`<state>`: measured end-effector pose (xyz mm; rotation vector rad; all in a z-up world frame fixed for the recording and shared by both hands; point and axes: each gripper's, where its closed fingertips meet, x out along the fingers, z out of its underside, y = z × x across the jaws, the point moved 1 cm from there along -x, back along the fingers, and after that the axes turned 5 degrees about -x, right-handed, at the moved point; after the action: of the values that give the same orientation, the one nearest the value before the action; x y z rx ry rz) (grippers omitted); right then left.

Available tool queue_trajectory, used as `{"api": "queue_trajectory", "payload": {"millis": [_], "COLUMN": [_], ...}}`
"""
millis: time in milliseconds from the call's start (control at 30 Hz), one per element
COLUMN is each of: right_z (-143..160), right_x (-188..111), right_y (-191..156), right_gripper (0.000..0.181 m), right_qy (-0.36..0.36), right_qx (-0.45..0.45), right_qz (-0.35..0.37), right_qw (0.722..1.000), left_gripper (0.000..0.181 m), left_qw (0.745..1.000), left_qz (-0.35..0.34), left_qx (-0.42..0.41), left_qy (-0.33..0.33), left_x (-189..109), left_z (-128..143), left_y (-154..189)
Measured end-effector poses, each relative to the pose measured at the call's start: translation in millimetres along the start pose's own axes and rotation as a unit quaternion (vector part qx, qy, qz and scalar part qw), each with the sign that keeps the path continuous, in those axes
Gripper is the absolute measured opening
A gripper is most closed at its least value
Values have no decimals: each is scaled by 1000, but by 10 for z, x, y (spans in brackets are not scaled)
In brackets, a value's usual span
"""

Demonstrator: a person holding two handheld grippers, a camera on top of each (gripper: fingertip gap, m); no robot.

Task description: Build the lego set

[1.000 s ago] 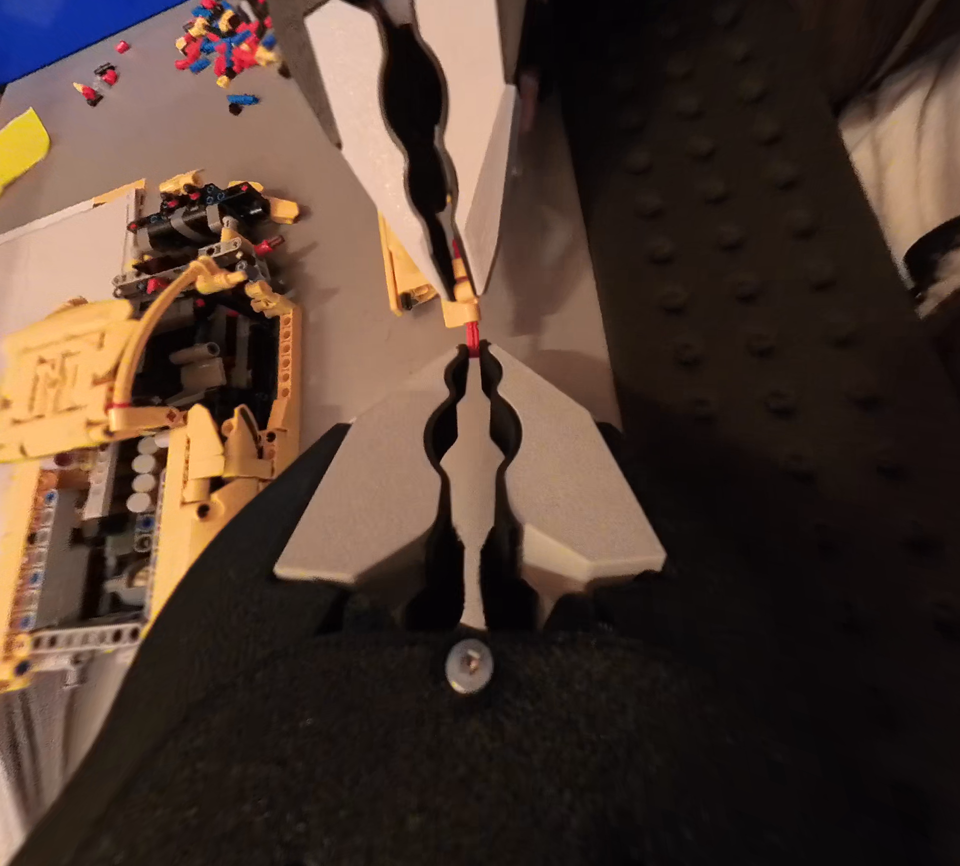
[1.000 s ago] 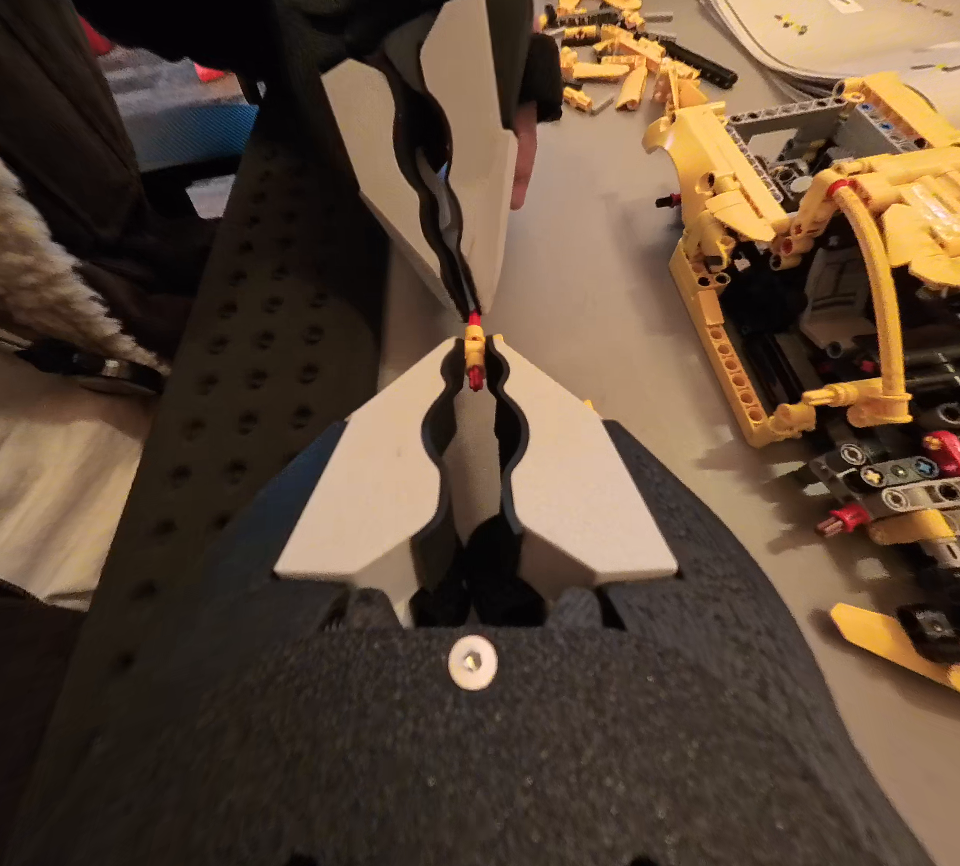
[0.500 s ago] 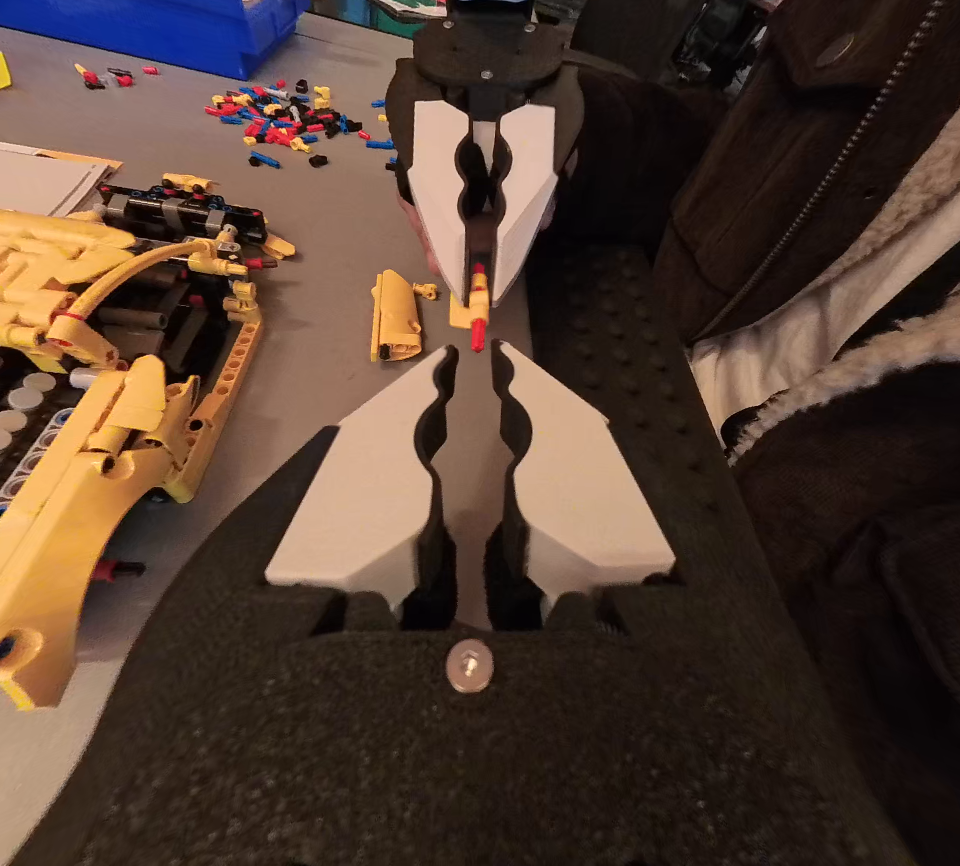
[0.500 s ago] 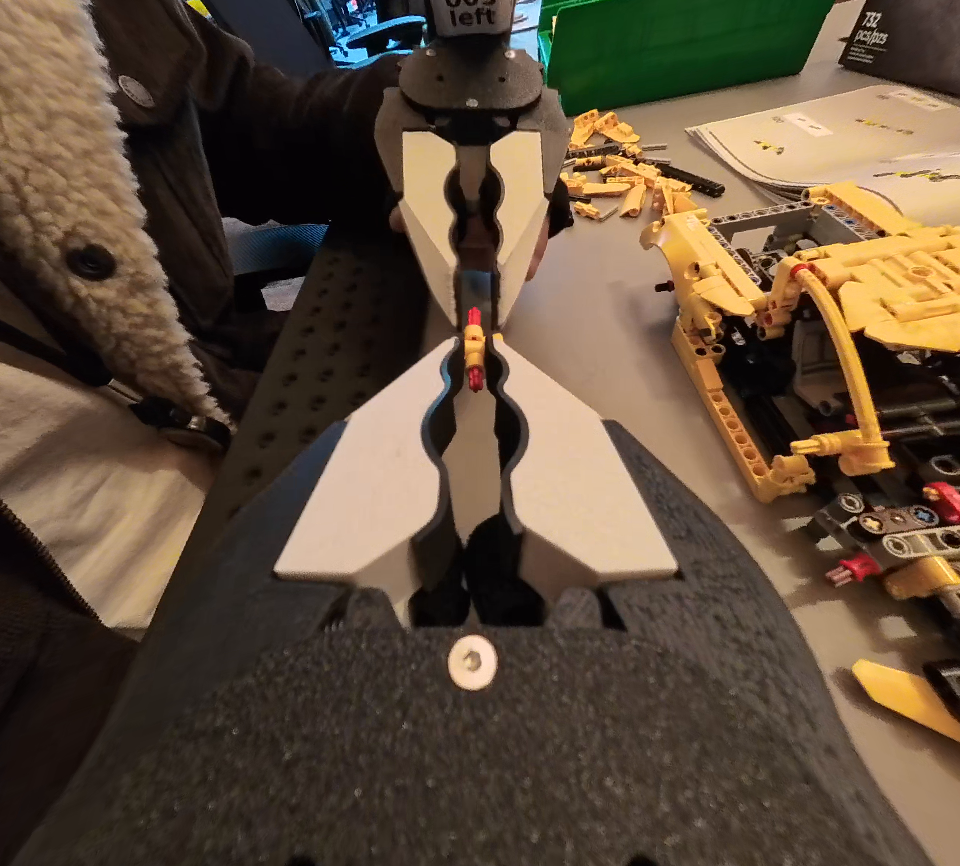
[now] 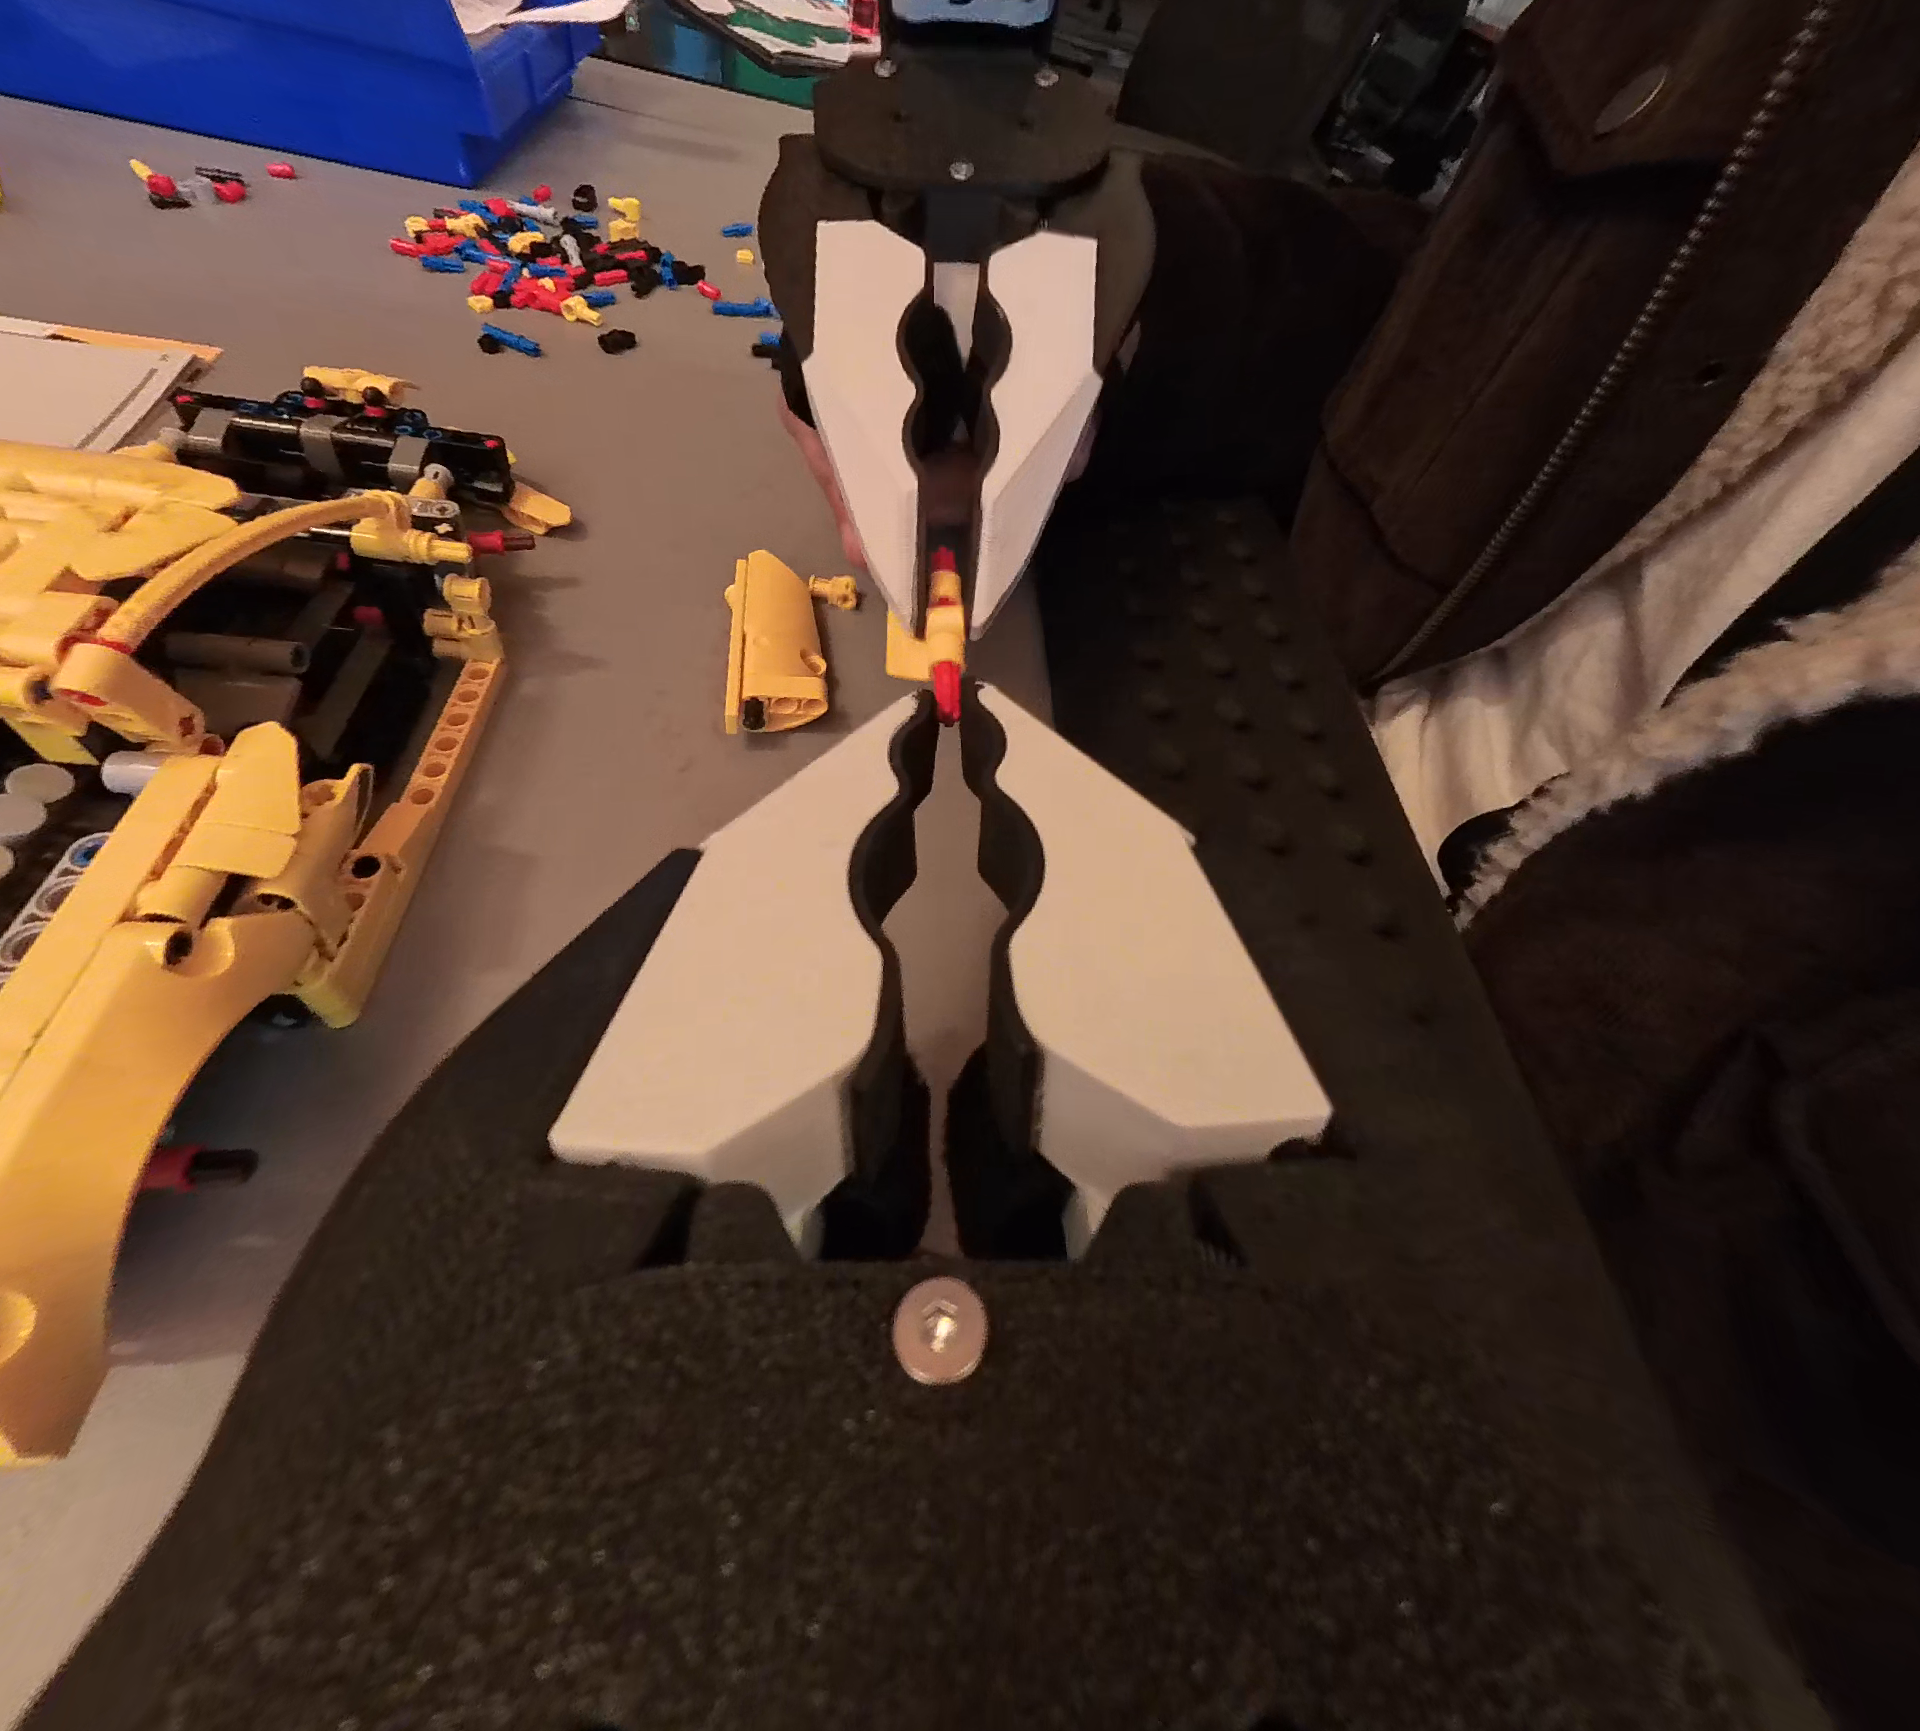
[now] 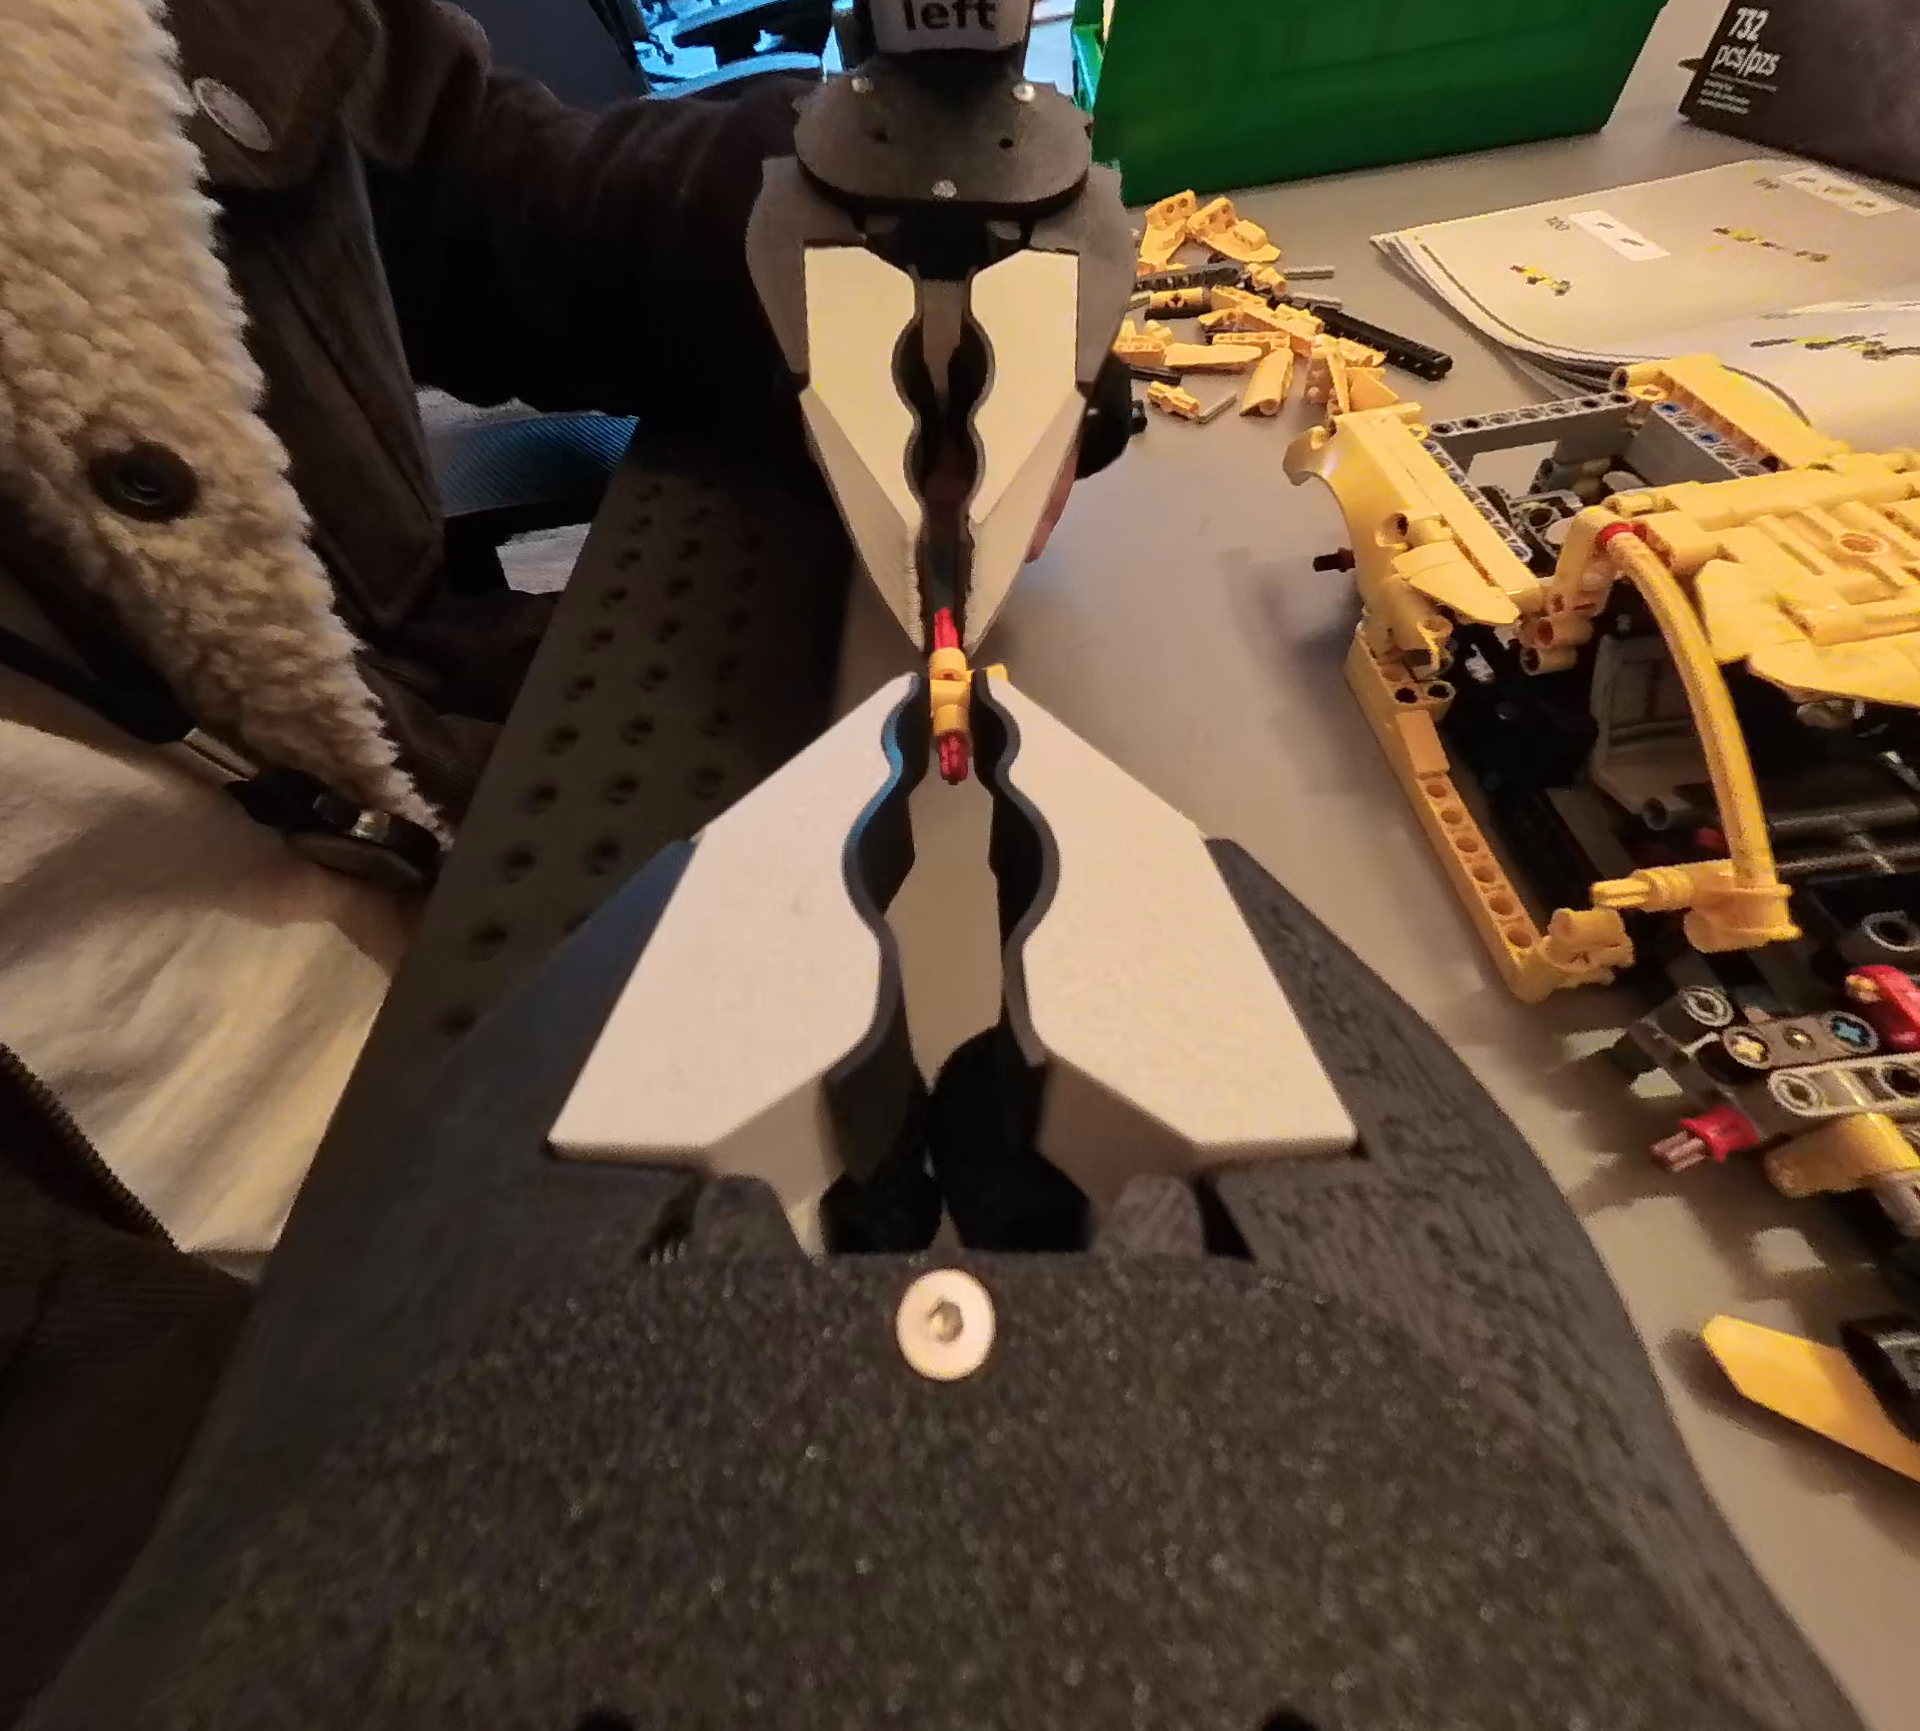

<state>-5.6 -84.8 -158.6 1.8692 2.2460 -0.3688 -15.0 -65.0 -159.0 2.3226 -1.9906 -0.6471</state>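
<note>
My two grippers faced each other tip to tip above the surface (image 5: pixel 644 455), and the small yellow connector (image 6: pixel 948 694) with its red pin (image 6: pixel 950 754) lay along that shared line. My right gripper (image 6: pixel 948 715) was clamped on the connector, so the piece sat right at its fingertips. One red pin end pointed straight into my left gripper (image 5: pixel 943 713); I could not tell whether those narrowly parted tips were gripping it. The yellow model (image 6: pixel 1621 642) stood off to the side
</note>
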Motion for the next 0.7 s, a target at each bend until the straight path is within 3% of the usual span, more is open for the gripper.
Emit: {"api": "queue_trajectory", "payload": {"millis": [700], "right_z": [-76], "right_x": [-23], "right_y": [1], "right_gripper": [7], "right_qy": [34], "right_qx": [33], "right_qz": [-18], "right_qw": [999], "left_gripper": [3], "left_qw": [999], "left_qz": [15], "left_qx": [-10], "left_qy": [33], "left_x": [-11], "left_z": [-88], "left_y": [19]}}
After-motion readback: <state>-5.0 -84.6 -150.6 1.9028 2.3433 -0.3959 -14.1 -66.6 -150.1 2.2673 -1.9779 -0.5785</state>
